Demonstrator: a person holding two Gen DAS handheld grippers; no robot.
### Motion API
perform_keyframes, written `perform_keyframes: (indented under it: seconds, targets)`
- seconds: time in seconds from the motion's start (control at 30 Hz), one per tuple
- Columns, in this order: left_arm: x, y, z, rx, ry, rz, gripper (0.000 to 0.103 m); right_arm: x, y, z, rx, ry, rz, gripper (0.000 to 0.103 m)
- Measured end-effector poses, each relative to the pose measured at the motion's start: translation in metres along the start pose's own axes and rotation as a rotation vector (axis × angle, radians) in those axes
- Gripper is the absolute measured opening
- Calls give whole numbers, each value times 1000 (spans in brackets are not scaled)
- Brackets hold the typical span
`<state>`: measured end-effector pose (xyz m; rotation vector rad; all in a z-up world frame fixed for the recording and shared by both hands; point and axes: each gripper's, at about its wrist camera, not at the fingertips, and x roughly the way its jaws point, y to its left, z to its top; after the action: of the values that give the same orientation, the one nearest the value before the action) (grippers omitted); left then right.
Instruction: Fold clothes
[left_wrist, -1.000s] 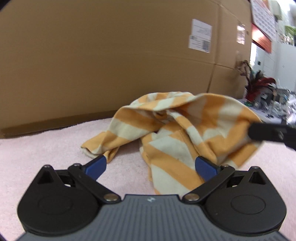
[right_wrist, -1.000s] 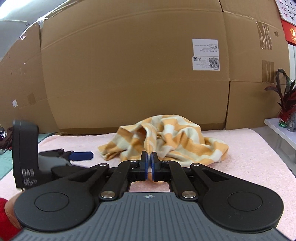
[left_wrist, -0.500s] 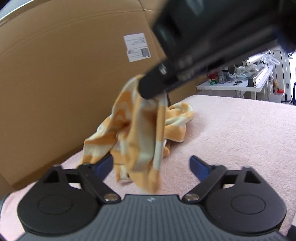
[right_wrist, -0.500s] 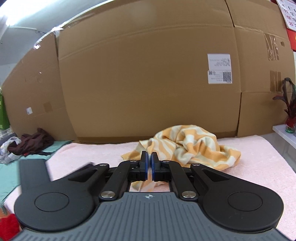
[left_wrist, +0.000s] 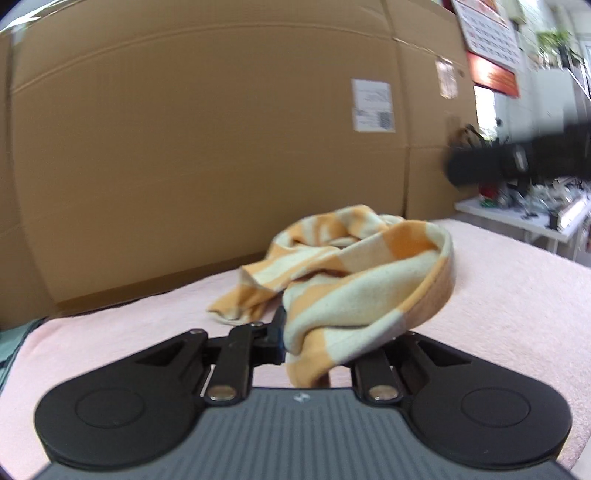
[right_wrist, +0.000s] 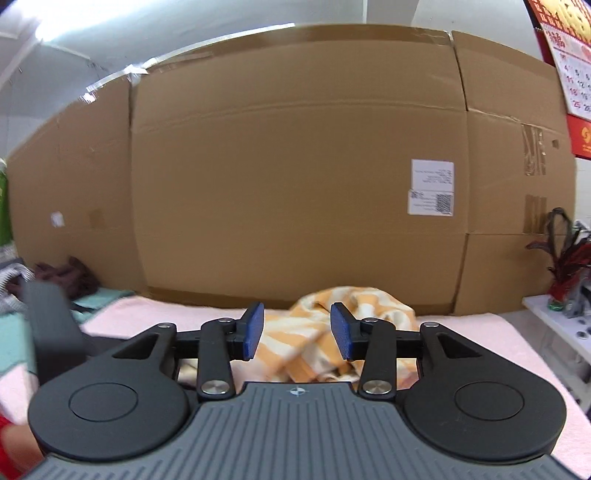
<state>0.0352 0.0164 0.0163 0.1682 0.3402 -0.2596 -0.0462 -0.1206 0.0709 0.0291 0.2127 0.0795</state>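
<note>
- Clamped in the left hand-held gripper (left_wrist: 295, 339): a fold of the orange-and-cream striped garment (left_wrist: 354, 273), bunched, draped over the fingers.
- Just ahead, right hand-held gripper (right_wrist: 297, 330), jaws parted, holding nothing, garment beyond and below.
- Around: bare pink blanket (left_wrist: 517, 295) to the right.
- Farthest: cardboard wall (right_wrist: 295, 184) close behind.

Garment (left_wrist: 354, 291): orange and cream stripes. Tabletop (left_wrist: 517, 295) cover: pale pink, towel-like. Cardboard wall (right_wrist: 295, 166) far: plain brown, white label (right_wrist: 431, 186) with black print. Right claw (right_wrist: 297, 330): black body, blue pads (right_wrist: 253, 330). Far left: dark maroon cloth (right_wrist: 62, 277) on teal sheet (right_wrist: 99, 299).
</note>
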Motion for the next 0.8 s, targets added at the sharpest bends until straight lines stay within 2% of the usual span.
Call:
perform_keyframes:
  seconds: [0.13,0.3,0.4,0.5,0.63,0.8]
  targets:
    - [-16,41,-1,-73,6,86,15,25,-7,-8,47,76,-48,29]
    - [-26,85,-11,-138,32,185,15,57,-16,-19,105,171,-109,28]
    - [-25,101,-18,-194,61,183,15,75,-21,-25,140,228,-145,28]
    - [-21,103,-24,-209,80,182,15,94,-26,-31,174,283,-181,28]
    - [-23,98,-32,-181,72,180,16,103,-27,-34,211,264,-181,37]
    - [-15,96,-46,-184,78,179,18,115,-29,-37,257,240,-182,41]
